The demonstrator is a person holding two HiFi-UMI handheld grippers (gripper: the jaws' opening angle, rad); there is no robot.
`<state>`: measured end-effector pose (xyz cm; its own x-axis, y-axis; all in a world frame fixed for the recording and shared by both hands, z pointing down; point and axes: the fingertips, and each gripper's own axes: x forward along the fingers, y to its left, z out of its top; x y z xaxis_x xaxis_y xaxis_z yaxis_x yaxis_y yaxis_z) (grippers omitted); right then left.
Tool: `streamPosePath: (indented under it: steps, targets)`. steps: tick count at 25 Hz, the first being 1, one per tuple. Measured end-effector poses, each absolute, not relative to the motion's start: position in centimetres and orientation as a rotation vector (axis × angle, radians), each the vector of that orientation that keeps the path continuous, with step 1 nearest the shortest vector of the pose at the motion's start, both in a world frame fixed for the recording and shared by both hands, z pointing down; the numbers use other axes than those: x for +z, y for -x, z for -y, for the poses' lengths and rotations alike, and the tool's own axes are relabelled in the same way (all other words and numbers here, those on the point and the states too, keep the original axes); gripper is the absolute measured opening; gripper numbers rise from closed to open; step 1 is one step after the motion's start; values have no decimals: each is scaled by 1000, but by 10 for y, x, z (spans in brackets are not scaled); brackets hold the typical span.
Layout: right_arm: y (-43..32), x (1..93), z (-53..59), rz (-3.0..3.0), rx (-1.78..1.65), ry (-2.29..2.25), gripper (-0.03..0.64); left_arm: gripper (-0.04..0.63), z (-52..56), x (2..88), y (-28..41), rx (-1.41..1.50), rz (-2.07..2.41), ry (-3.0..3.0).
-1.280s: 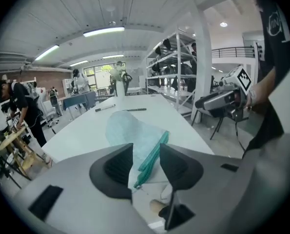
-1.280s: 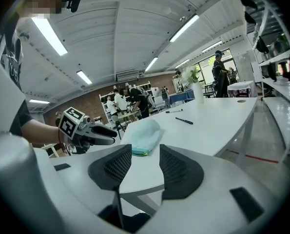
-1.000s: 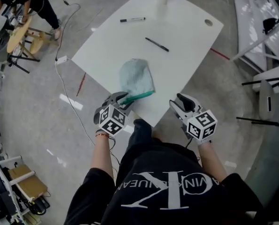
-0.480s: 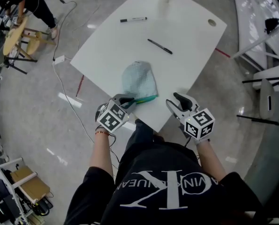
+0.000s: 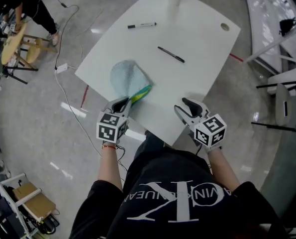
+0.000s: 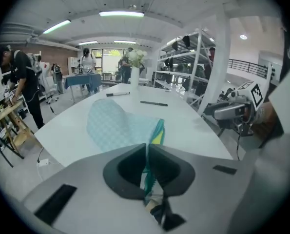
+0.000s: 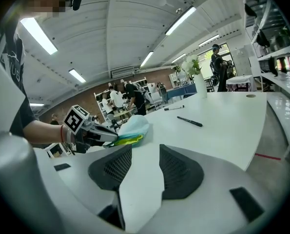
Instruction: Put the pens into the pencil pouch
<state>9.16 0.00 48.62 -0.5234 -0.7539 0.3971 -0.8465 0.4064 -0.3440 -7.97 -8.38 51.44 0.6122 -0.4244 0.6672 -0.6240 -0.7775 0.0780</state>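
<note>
Your left tongs [image 5: 123,104] had just closed on the green end of the pale blue fabric pencil pouch [image 5: 124,77] near the left edge of the white worktop [image 5: 200,73]; your right tongs [image 5: 186,106] stood open, empty.

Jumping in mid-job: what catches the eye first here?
The left gripper, jaws just closed in, pinches the green-edged end of the pale blue pencil pouch at the near edge of the white table. A black pen lies mid-table, a marker beyond it; the right gripper hangs open and empty.
</note>
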Motion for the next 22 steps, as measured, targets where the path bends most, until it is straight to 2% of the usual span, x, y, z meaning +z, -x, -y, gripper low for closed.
streamPosePath:
  steps: [12,22]
  targets:
    - [-82,479,45,2431,733,-1479,187,20,151,484,105,694,1005,-2496]
    - [-89,477,84,2350,656,-1501,187,18,174,481,113,627,1017,-2495]
